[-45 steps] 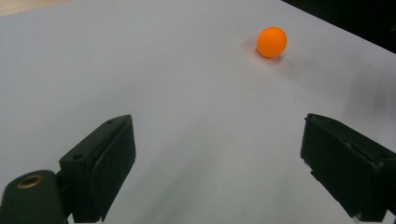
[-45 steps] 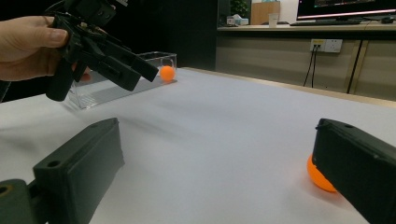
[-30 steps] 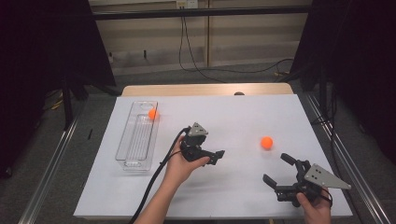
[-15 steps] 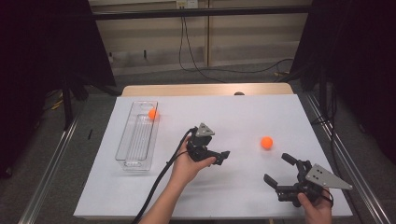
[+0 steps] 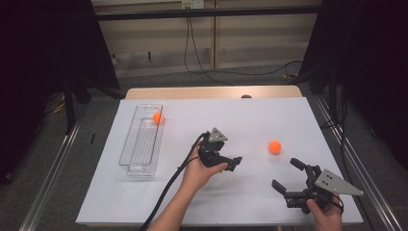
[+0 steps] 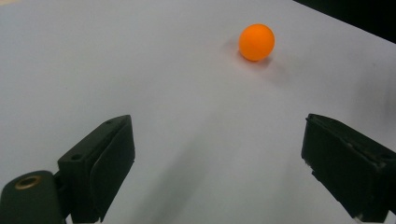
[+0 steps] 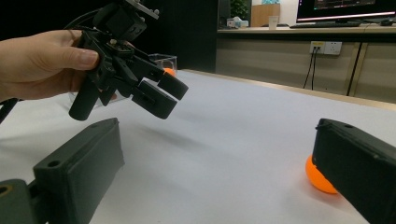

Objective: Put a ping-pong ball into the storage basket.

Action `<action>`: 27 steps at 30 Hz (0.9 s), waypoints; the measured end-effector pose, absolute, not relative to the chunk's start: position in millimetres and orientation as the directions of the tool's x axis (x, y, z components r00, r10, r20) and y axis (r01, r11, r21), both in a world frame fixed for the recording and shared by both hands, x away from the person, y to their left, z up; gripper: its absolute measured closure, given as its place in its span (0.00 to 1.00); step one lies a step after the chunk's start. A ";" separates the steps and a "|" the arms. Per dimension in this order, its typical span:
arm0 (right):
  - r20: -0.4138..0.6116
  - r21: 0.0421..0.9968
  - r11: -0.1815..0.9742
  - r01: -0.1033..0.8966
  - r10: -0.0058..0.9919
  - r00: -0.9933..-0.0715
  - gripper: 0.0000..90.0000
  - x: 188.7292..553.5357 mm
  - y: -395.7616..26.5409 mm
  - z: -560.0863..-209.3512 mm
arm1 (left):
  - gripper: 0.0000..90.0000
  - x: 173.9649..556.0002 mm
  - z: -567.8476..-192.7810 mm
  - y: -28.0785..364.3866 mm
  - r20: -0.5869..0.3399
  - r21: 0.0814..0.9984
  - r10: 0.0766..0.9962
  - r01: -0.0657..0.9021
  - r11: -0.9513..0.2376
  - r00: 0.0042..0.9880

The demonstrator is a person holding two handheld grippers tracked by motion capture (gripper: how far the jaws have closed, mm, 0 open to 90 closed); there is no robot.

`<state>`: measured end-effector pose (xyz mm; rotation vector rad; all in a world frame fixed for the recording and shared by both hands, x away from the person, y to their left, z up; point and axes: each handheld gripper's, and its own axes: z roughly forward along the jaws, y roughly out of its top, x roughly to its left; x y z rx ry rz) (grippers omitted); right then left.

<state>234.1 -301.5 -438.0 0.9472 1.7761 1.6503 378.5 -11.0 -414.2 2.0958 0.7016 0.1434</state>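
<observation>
One loose orange ball (image 5: 274, 147) is sitting on the white table (image 5: 250, 120), right of centre, touching nothing. A second ball (image 5: 157, 117) is already lying at the far end of the clear tray (image 5: 131, 155) on the left side, so the job looks like collecting balls into that tray, with this one remaining.

The relation that matters: the loose ball is lying between the two grippers, ahead of the left gripper (image 5: 235, 162) and off to its right, and just beyond the far jaw of the right gripper (image 5: 285, 174). In the left gripper view the ball (image 6: 256, 42) is showing up and right of the midline, well apart from the pads, so that hand is needing a reach forward and a swing right. In the right gripper view the ball (image 7: 319, 176) is peeking out from behind the right-hand jaw, very near, not between the jaws.

Both grippers are standing wide apart and gripping nothing. The left gripper (image 7: 161, 91) is hovering above the table, tilted down. The right looks nearer the ball, but the left is the one pointing at it. A ball has no long axis, so any approach angle is working.
</observation>
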 end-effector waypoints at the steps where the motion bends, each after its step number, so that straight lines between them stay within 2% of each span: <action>1: 0.078 0.991 0.008 0.136 0.787 -0.613 0.01 234.0 -301.6 -438.0 | 0.11 378.8 -414.8 -11.9 -0.151 0.792 0.531 0.424 -0.440 0.834; 27: 0.074 0.991 0.012 0.135 0.789 -0.611 0.01 233.4 -303.1 -437.7 | 0.11 383.7 -422.9 -36.6 -0.151 0.793 0.521 0.417 -0.444 0.840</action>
